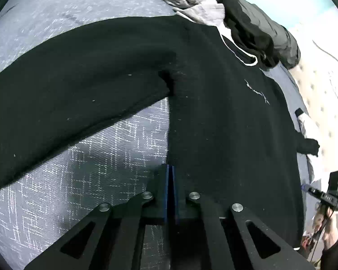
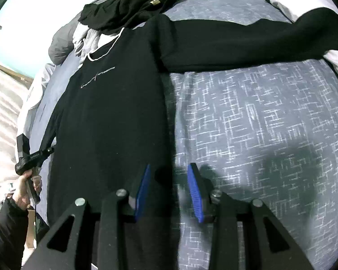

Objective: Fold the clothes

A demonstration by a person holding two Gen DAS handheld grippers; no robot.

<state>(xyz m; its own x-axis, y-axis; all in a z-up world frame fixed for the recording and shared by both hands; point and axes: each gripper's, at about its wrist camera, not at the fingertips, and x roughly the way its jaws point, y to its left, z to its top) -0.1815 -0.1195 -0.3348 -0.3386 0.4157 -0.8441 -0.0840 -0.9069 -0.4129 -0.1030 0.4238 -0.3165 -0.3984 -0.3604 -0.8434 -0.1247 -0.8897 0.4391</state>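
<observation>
Left gripper [image 1: 170, 168]: we've got its pads pressed together at the side hem of the black sweatshirt [image 1: 225, 123]; can't tell if cloth's pinched. Sweatshirt lies flat on the blue patterned bedspread [image 2: 259, 123], sleeves out sideways, near the clothes pile [image 2: 128, 6] by the far edge. Right gripper [image 2: 169, 177]: pads apart, straddling the other side hem, w/o squeezing.

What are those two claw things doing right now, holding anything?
Left gripper: closed at the side edge of the black shirt; whether it pinches cloth cannot be told.
Right gripper: open, straddling the shirt's other side edge, gripping nothing.
</observation>
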